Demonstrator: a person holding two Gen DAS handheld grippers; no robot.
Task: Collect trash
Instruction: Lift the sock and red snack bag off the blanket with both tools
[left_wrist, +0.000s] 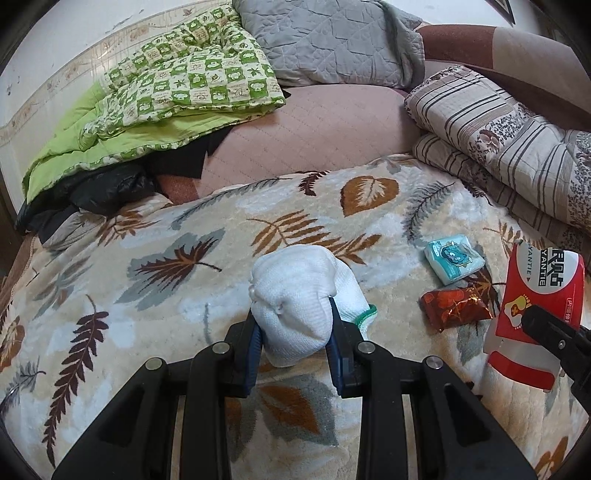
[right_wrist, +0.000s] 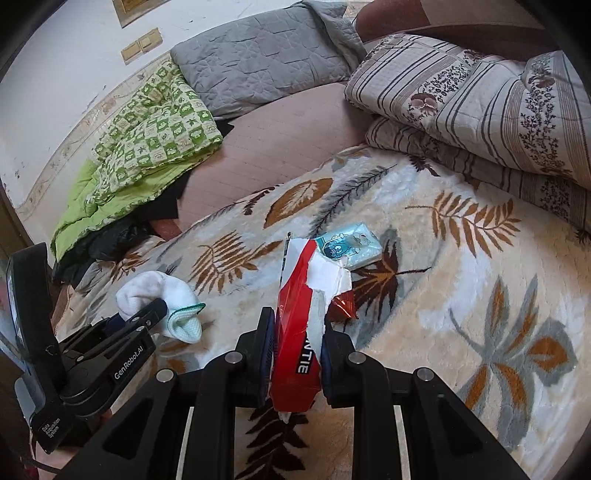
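Note:
My left gripper (left_wrist: 295, 332) is shut on a white sock (left_wrist: 299, 295) with a green cuff, held over the leaf-patterned blanket (left_wrist: 184, 258). From the right wrist view the same sock (right_wrist: 162, 295) shows at the left, clamped in the left gripper (right_wrist: 147, 312). My right gripper (right_wrist: 297, 354) is shut on a torn red and white package (right_wrist: 299, 314); that package (left_wrist: 535, 295) appears at the right edge of the left wrist view. A pale blue tissue pack (left_wrist: 454, 258) (right_wrist: 351, 245) and a dark red foil wrapper (left_wrist: 454, 308) (right_wrist: 343, 306) lie on the blanket between the grippers.
A green checked quilt (left_wrist: 177, 85) is bunched at the far left over black cloth (left_wrist: 103, 188). A grey pillow (left_wrist: 332, 40) lies at the back, and folded striped floral bedding (left_wrist: 498, 140) is stacked at the right. A pink sheet (left_wrist: 314, 125) covers the middle of the bed.

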